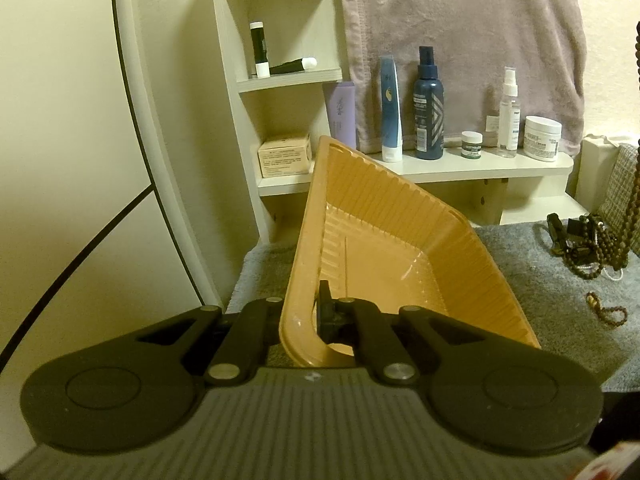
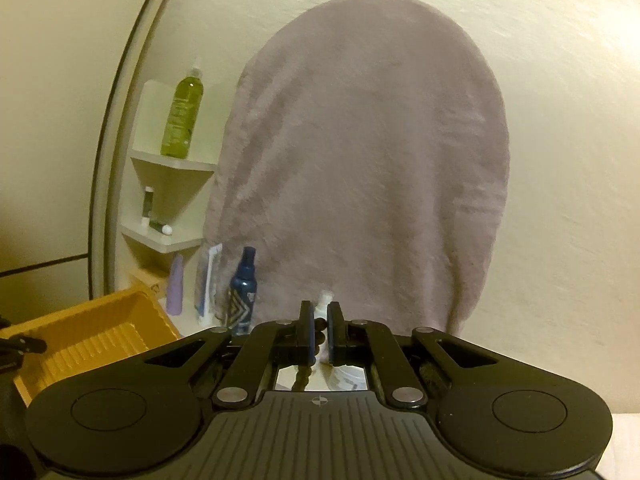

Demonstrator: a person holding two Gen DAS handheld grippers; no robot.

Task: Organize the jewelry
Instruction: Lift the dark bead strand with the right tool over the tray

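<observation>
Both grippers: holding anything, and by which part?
Left gripper clamps the orange tray by its near rim, tilting it. Right gripper pinches a dark beaded strand, which hangs below.

No text can be read: print on the white jar (image 1: 542,138), clear spray bottle (image 1: 509,114), blue bottle (image 1: 429,108) and cardboard box (image 1: 285,156) is too blurred/small, approx. illegible.

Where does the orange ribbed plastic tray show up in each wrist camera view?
Left wrist view: the orange ribbed plastic tray fills the centre, tilted, its near wall clamped in the left claw.
Right wrist view: the tray sits at the lower left edge.
Shared landmark: the dark blue spray bottle before the hanging towel.
</observation>
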